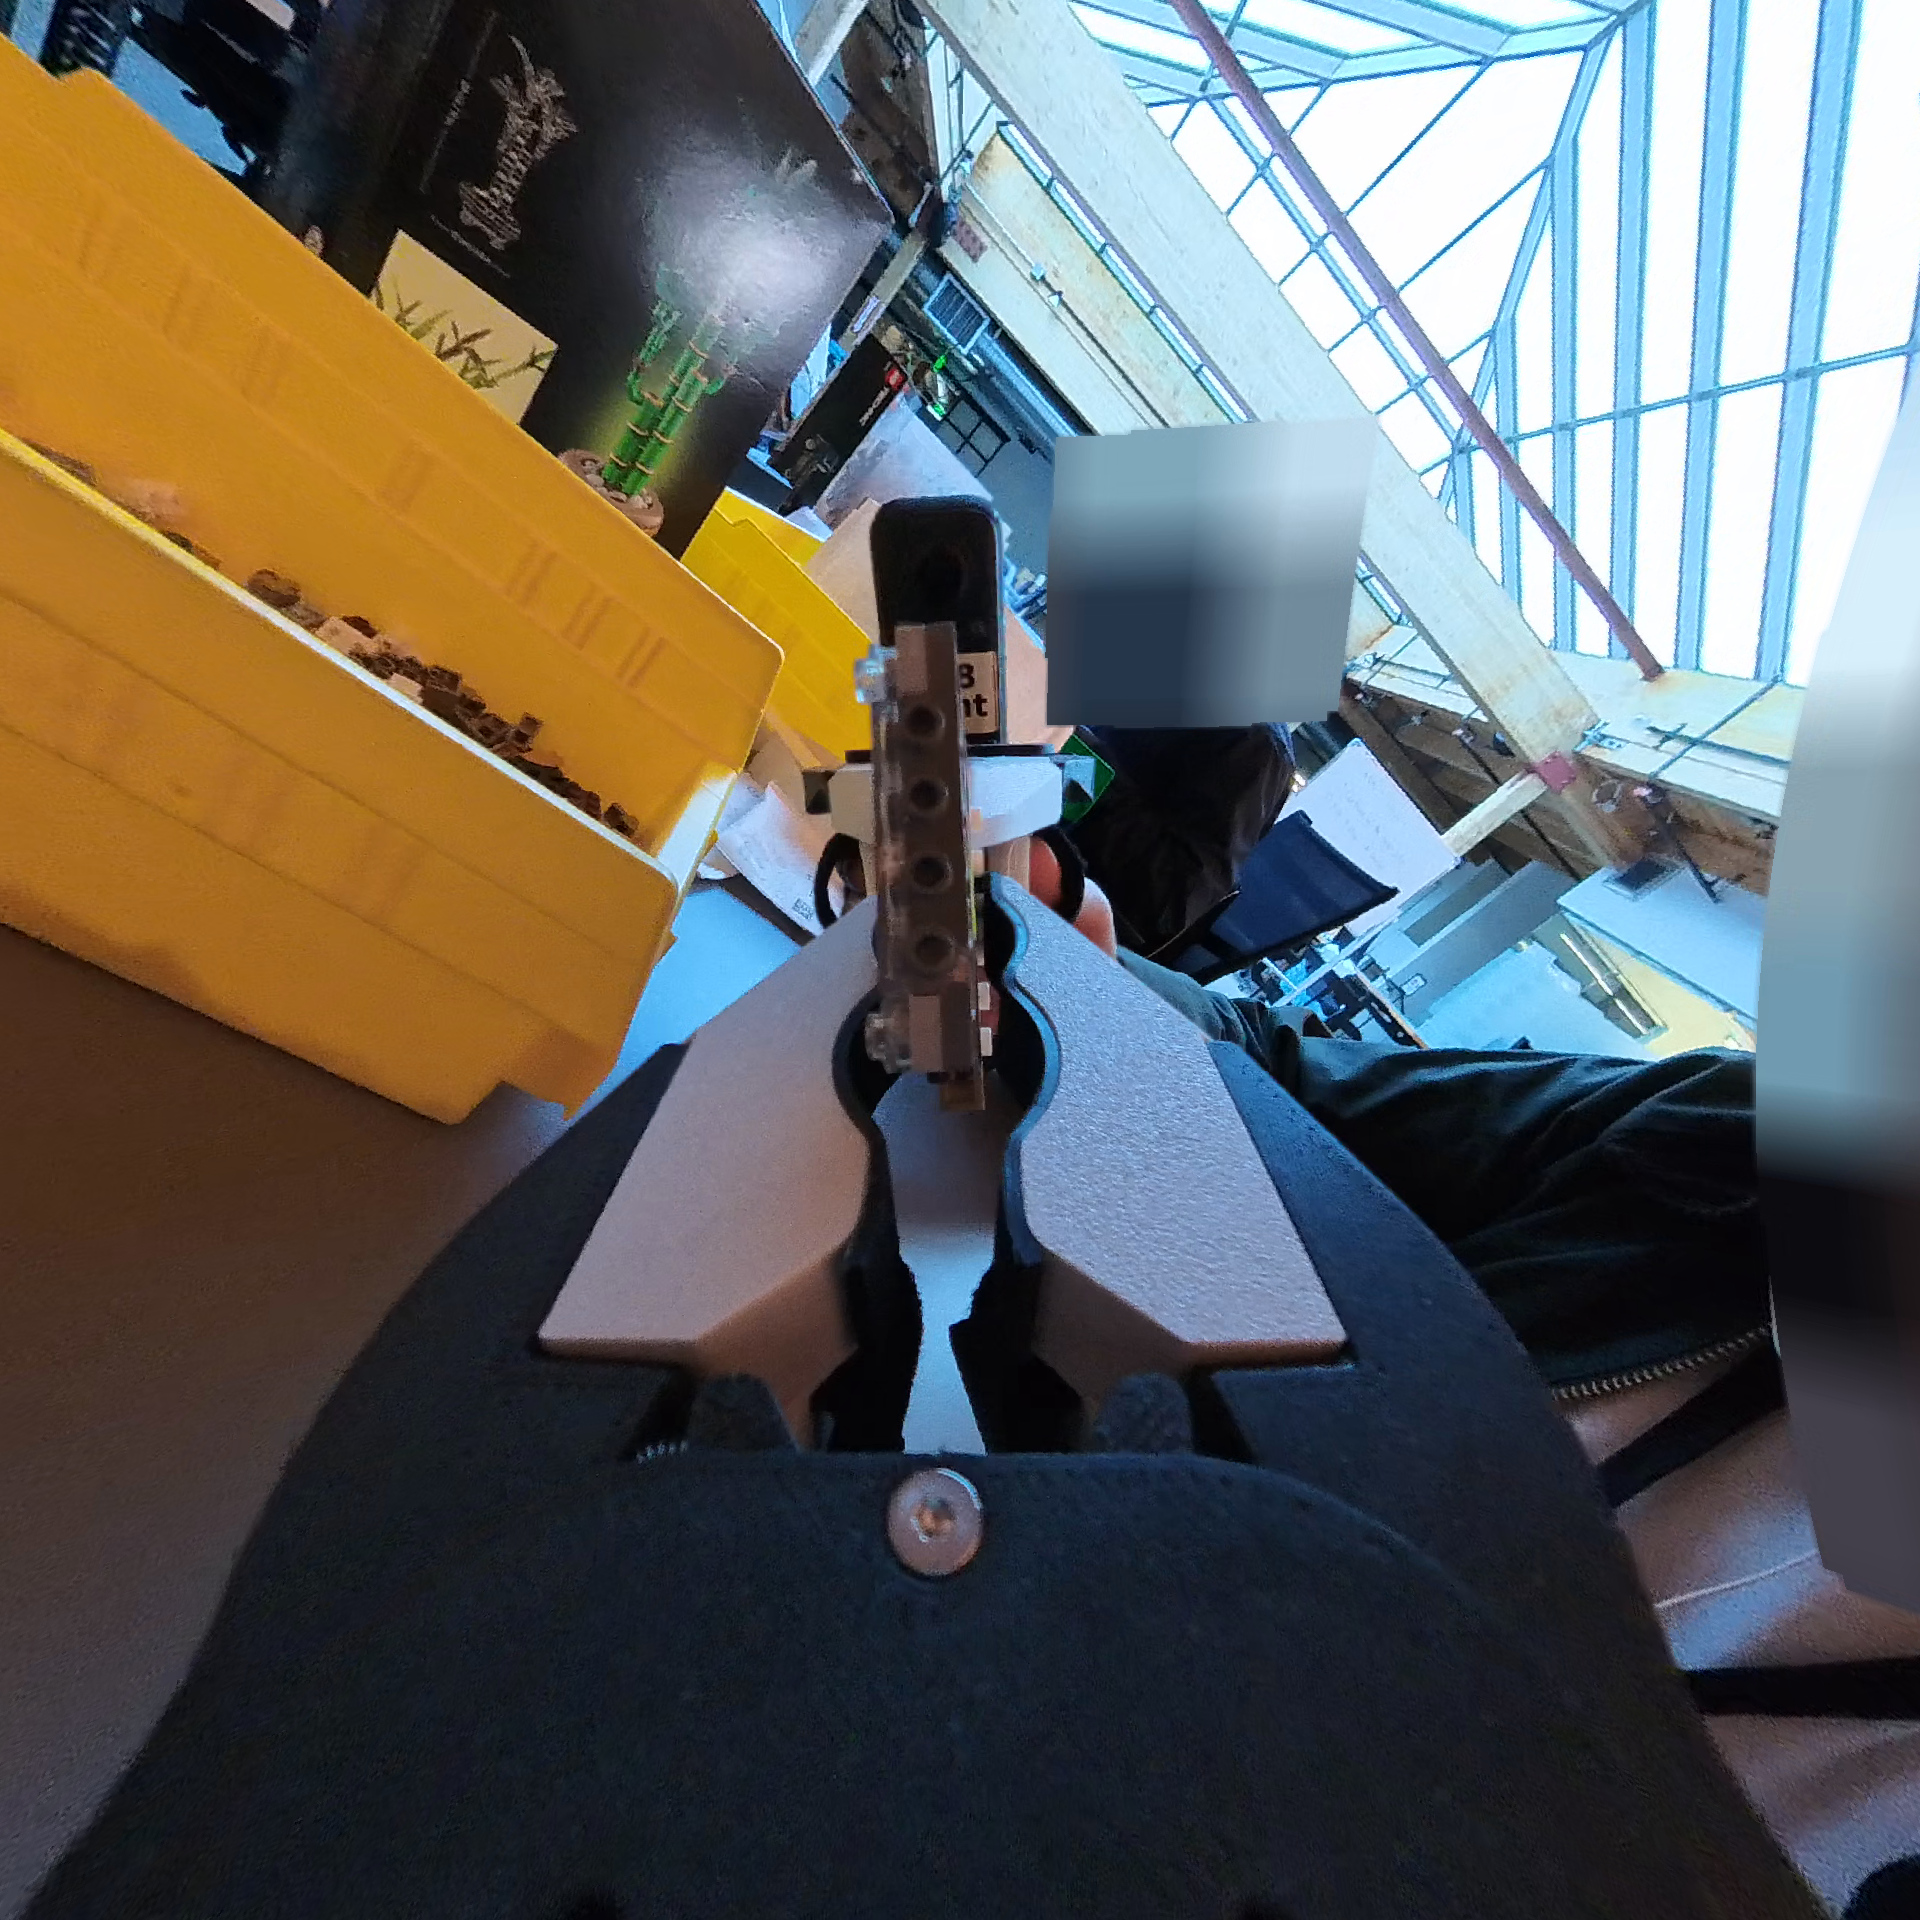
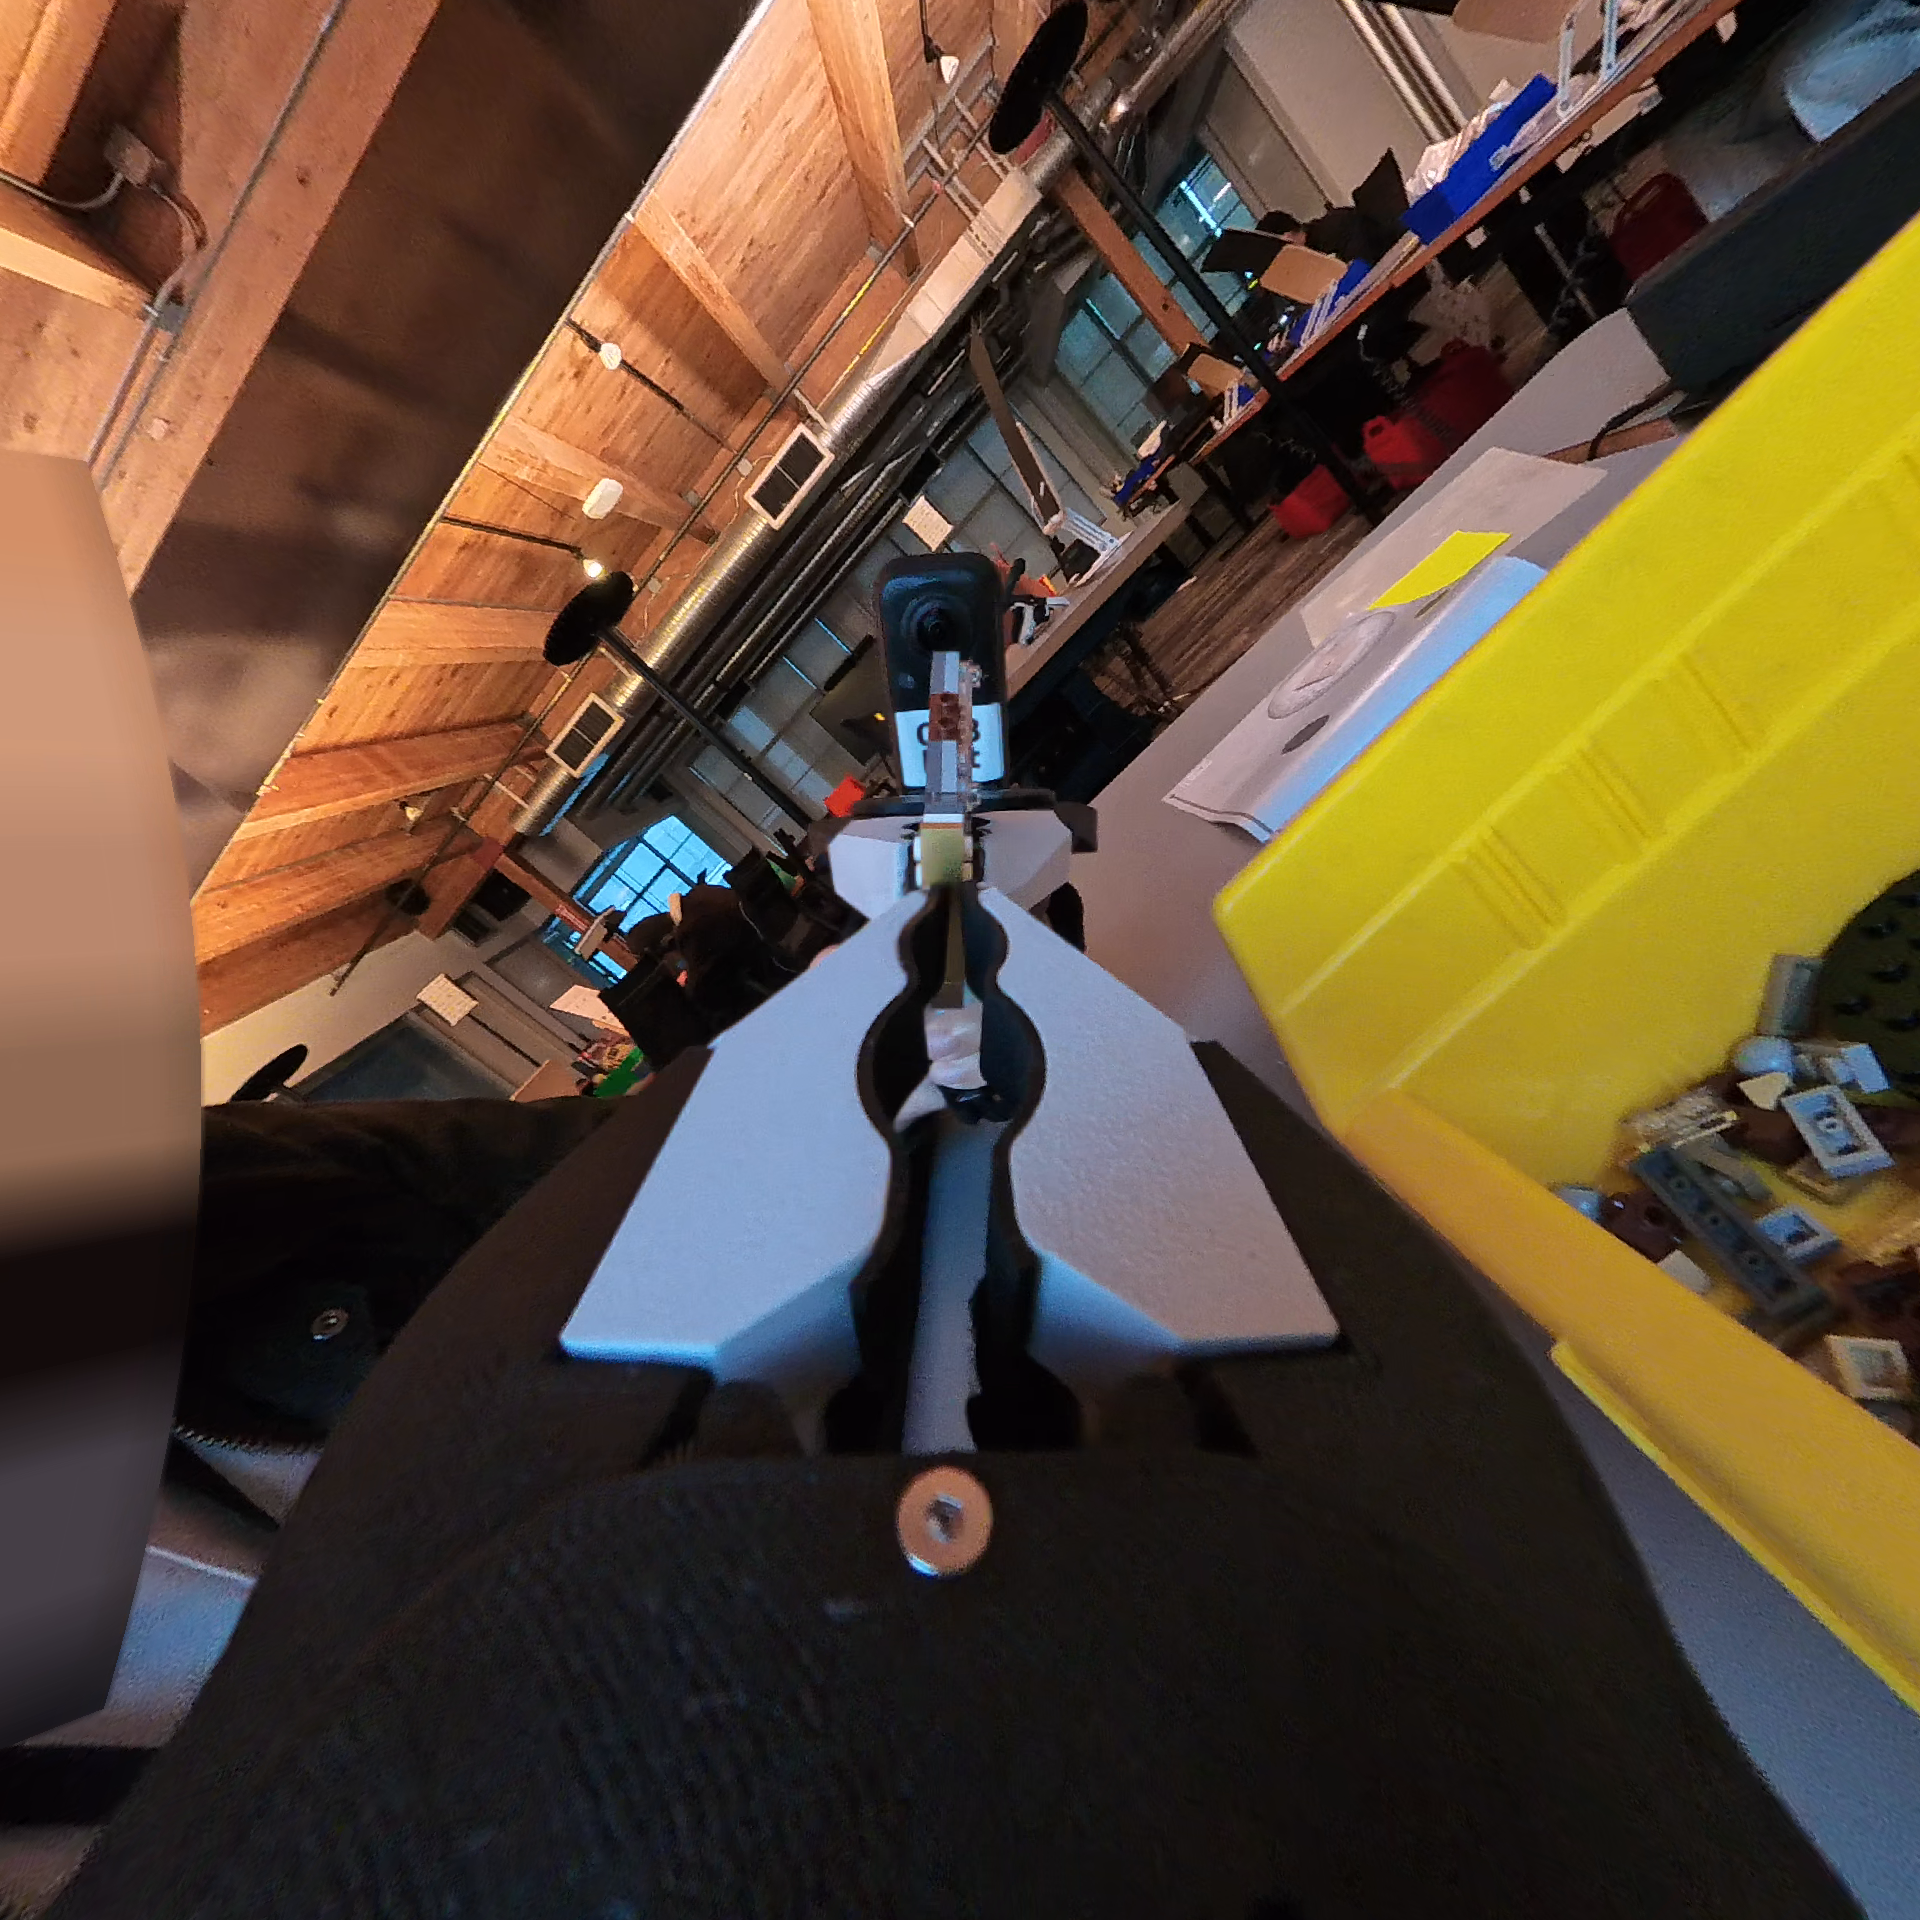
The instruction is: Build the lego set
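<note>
**Both grippers gripping one brick strip**

The left gripper [image 1: 940, 997] jaws are clamping the strip's [image 1: 925, 831] lower end; the strip is pointing up-frame, lengthwise. The right gripper [image 2: 951, 935] jaws are pinching its olive end [image 2: 943, 858] at centre frame. Yellow bins [image 1: 343, 582] are sitting on the desk [image 1: 208, 1195].

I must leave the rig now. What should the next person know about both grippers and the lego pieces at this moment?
Left gripper: shut on the lego assembly, a grey beam with round holes and clear pieces on one edge, held up in the air.
Right gripper: shut on an olive-tan piece at the assembly's end, facing the left gripper.
Loose parts: grey and brown pieces in the yellow bin at the right; small dark pieces in the yellow bin at the left. The set's box stands behind.
Done: a small sub-assembly exists.
Left: whether the olive-tan piece is fully seated is not visible; most parts remain in the bins.
</note>
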`<state>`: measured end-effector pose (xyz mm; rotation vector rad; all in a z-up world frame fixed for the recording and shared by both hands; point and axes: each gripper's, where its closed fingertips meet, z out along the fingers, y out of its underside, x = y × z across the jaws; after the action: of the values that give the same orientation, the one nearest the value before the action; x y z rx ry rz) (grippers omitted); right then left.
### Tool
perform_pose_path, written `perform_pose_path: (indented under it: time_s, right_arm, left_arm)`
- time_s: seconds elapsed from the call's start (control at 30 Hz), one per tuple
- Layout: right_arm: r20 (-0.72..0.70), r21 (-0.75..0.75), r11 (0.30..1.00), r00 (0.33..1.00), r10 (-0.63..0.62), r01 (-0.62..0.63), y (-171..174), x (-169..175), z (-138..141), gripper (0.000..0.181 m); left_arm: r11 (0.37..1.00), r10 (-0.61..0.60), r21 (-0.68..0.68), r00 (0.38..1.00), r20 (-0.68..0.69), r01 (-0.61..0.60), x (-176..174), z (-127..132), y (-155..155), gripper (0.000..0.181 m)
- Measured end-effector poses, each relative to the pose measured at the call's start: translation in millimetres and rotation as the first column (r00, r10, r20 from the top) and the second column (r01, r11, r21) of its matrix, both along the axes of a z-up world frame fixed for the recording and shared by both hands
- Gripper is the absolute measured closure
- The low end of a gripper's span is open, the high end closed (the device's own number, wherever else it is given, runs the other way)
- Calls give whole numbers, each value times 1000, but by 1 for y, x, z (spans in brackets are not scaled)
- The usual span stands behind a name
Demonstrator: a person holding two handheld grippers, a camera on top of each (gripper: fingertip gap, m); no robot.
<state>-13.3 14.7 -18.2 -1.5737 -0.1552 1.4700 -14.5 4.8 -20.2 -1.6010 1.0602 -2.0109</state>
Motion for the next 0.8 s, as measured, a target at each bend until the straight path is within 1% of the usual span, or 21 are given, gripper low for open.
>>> perform_pose_path:
  time_s: [0.1,0.23,0.27,0.37,0.43,0.63,0.8]
  right_arm:
    - [0,6,1000,1000,1,-1,-1,0,1,178]
    - [-11,-9,1000,1000,-10,10,2,1,1,159]
    - [-18,-8,1000,1000,-8,8,1,1,2,159]
    - [18,-6,1000,1000,-15,15,3,-2,-3,162]
    - [9,13,1000,1000,-12,12,1,-3,0,176]
    - [28,16,1000,1000,8,-8,0,-3,2,176]
    - [48,58,998,998,-31,28,-2,-6,10,177]
  left_arm:
    - [1000,1,22,1000,0,-1,0,2,-1,172]
    - [1000,14,27,1000,-15,-13,0,-1,1,172]
    - [1000,13,21,1000,-15,-12,0,-1,1,172]
    - [1000,5,20,1000,-21,-4,2,-3,-1,172]
    - [999,4,32,1000,-24,-4,2,-4,-2,172]
    - [999,7,45,1000,-22,-6,3,-1,-3,172]
    - [998,32,45,999,11,-33,-1,9,-2,173]
